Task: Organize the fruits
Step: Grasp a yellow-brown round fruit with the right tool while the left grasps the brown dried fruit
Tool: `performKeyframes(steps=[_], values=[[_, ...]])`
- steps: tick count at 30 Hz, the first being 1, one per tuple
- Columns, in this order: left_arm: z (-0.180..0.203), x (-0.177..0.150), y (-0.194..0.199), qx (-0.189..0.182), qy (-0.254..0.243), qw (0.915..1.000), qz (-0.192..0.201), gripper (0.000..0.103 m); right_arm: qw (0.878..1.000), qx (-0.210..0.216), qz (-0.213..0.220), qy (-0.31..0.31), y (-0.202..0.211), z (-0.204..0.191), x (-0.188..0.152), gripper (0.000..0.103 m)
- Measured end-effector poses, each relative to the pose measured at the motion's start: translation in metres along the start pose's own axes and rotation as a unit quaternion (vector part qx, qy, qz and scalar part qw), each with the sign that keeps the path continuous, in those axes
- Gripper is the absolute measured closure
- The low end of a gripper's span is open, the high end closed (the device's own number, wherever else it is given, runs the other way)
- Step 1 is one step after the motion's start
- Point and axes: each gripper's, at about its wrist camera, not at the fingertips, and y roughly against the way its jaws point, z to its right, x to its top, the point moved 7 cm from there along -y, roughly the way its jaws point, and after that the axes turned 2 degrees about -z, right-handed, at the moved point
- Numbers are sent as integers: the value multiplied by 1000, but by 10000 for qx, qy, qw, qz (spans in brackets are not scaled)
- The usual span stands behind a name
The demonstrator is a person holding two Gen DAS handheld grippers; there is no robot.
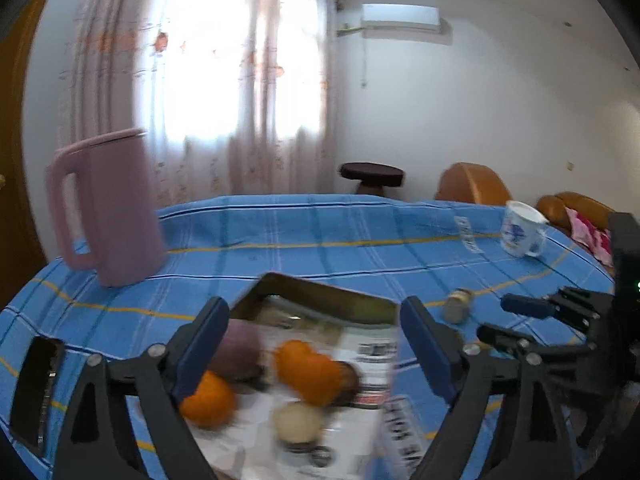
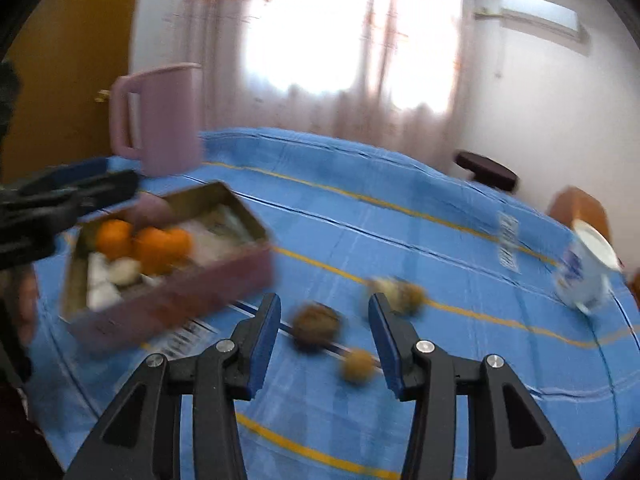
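Beneath the left gripper (image 1: 314, 344), jaws wide and empty, the tin (image 2: 168, 256) holds gathered oranges (image 1: 308, 372). Ahead of the part-open, empty right gripper (image 2: 324, 336) lie three loose fruits (blurred), nearest a brown one (image 2: 316, 326), evidently awaiting collection.

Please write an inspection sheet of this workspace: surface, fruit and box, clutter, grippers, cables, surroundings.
Surface: table under a blue checked cloth, with yellow lines.
Job's things: open tin box lined with paper; inside it oranges, a purple fruit and a pale round fruit. Three small brown fruits lie loose on the cloth beside the box.
Clutter: pink jug, white mug, small jar on its side, black phone.
Grippers: left gripper open over the box, nothing between its pads; right gripper open, above the loose fruits, not touching them.
Cables: nothing seen.
Surroundings: bright curtained window, air conditioner, dark stool, orange chairs.
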Motion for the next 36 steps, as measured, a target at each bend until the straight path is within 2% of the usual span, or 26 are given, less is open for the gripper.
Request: performKeyframes(steps=[5,10,11,12,13,15,19,21,24,27,28,32,36], values=[[39,-8,-12,-200,-334,9991,-195,11,9993,117,-329,-120,-12,12,-11,55],[59,-15,-22,-285,-502,9976,-372,11,9958,492,-734,-228,-31,8,-15,55],[61,-15,-24,-286,-532,9974,-403,11,9942,590,-854,-266,-35,8,-18,59],[64,-16,-27,-285,-560,9970,-443,11,9933,616,-921,-326,-38,9,-20,73],[66,-17,-30,-298,-570,9968,-478,11,9927,657,-933,-392,-37,10,-22,74],[70,-19,-34,-343,-586,9962,-542,12,9935,661,-807,-453,-33,13,-20,74],[84,-21,-39,-463,-704,9944,-635,14,9974,85,-574,-436,-22,33,-20,74],[95,-22,-44,-566,-799,9926,-717,20,9973,-20,-541,-495,-20,43,-20,74],[109,-24,-52,-689,-893,9899,-862,23,9969,-79,-461,-629,-15,56,-21,74],[122,-28,-65,-791,-1028,9853,-1109,38,9969,-139,-398,-664,-10,60,-23,74],[126,-31,-69,-820,-1063,9838,-1188,41,9969,-134,-381,-682,-9,61,-23,74],[134,-35,-82,-819,-1148,9797,-1427,43,9964,-60,-322,-777,-8,65,-22,74],[137,-40,-95,-858,-1149,9744,-1734,51,9966,-47,-265,-785,-5,64,-22,73]])
